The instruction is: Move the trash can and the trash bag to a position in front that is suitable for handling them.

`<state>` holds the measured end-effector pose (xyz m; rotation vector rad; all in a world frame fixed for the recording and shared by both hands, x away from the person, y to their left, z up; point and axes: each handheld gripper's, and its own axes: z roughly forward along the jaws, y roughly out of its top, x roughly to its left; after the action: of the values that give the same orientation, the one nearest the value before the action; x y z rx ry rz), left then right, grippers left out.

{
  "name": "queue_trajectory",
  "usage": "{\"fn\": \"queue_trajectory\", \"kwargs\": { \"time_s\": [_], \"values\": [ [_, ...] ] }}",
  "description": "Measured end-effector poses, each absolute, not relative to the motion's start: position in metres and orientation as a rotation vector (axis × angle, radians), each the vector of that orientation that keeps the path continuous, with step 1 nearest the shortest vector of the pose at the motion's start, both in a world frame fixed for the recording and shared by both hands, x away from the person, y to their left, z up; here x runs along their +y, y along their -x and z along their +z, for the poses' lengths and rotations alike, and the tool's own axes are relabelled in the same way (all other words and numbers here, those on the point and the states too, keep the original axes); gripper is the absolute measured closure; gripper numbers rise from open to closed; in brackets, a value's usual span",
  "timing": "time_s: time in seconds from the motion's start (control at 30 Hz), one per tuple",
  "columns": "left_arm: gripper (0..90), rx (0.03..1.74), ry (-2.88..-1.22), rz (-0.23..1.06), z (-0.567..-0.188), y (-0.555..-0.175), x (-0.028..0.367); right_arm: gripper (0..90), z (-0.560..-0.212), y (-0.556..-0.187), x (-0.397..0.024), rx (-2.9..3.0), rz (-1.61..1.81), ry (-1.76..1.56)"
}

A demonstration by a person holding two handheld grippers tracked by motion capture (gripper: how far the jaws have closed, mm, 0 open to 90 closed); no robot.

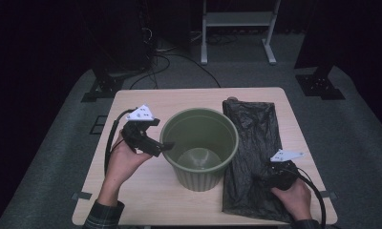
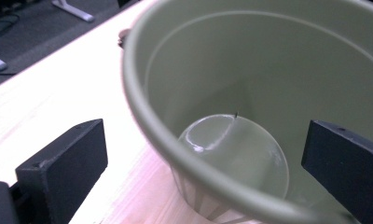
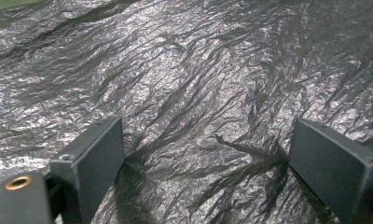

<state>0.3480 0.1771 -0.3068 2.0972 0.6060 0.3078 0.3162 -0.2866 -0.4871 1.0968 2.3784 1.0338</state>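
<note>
An empty green bucket (image 1: 199,148) stands upright in the middle of the wooden table (image 1: 146,102). My left gripper (image 1: 164,145) is open and straddles the bucket's left rim (image 2: 147,126), one jaw outside the wall and one inside. A crinkled black plastic bag (image 1: 253,143) lies flat on the table to the right of the bucket. My right gripper (image 1: 268,179) is open and pressed down on the bag (image 3: 198,93) near its front end, with the film bunching slightly between the jaws.
The table's front edge runs just behind my hands. Beyond the far edge are dark floor, cables and a white stand (image 1: 237,28). Bare tabletop lies left of the bucket (image 2: 49,88) and behind it.
</note>
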Motion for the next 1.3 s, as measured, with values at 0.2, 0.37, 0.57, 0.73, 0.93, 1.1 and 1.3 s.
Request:
{"fn": "queue_trajectory", "kwargs": {
  "time_s": [0.2,0.37,0.57,0.73,0.93,1.1,1.3],
  "values": [
    [0.0,0.638,-2.021,0.322,-0.302,-0.33,0.202,8.9,-0.487,-0.316,-0.287,2.378,1.034,-1.097],
    [0.0,0.658,-1.993,0.342,-0.31,-0.311,0.219,8.9,-0.487,-0.316,-0.287,2.378,1.034,-1.098],
    [0.0,0.711,-1.999,0.377,-0.337,-0.294,0.233,8.9,-0.487,-0.316,-0.287,2.378,1.034,-1.098],
    [0.0,0.722,-2.025,0.38,-0.369,-0.289,0.231,8.9,-0.487,-0.316,-0.287,2.379,1.034,-1.097],
    [0.0,0.735,-2.074,0.403,-0.399,-0.29,0.223,8.9,-0.487,-0.316,-0.287,2.378,1.033,-1.097],
    [0.0,0.756,-2.133,0.385,-0.424,-0.295,0.216,8.9,-0.487,-0.316,-0.287,2.379,1.034,-1.097],
    [0.0,0.771,-2.142,0.324,-0.452,-0.301,0.216,8.9,-0.487,-0.316,-0.287,2.378,1.034,-1.097]
  ]
}}
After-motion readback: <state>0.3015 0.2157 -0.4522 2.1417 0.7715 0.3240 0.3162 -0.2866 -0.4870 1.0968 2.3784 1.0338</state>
